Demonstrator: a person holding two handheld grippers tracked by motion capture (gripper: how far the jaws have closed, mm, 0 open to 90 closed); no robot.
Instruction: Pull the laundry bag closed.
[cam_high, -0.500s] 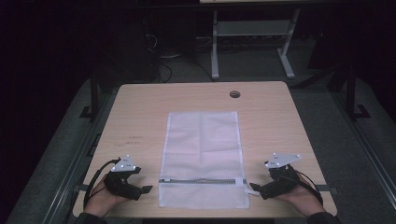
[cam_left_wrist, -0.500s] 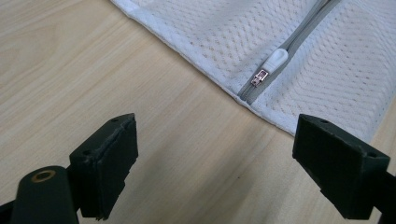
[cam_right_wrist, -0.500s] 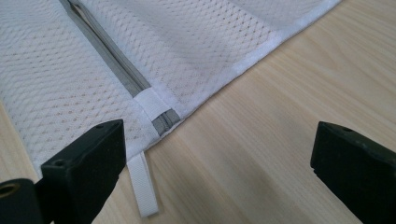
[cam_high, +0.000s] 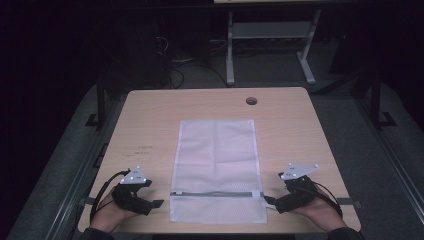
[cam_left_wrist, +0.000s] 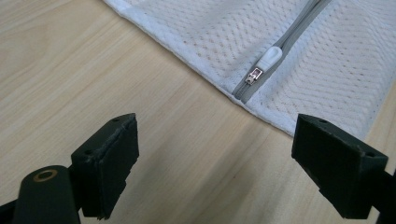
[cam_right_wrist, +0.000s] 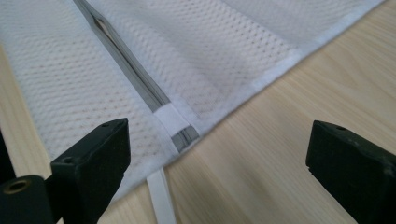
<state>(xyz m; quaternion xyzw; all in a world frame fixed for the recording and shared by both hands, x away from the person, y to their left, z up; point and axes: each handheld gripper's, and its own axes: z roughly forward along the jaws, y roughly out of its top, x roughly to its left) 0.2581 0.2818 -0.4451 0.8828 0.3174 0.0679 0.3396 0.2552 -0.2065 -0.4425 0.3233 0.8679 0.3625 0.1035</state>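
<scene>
Nothing has shifted since a moment ago: both the left gripper (cam_high: 156, 203) and right gripper (cam_high: 270, 201) rest wide open and empty flanking the mesh bag (cam_high: 216, 165) lying flat mid-table, whose thin fabric could bunch if its zipper pull (cam_left_wrist: 270, 59) is dragged unanchored.

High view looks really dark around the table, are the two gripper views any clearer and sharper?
High view: the table is lit, the floor and background nearly black, the mesh bag soft in detail. Left gripper view: bright and even, the zipper pull crisp. Right gripper view: also bright, mesh weave sharp, near jaws slightly soft.
</scene>
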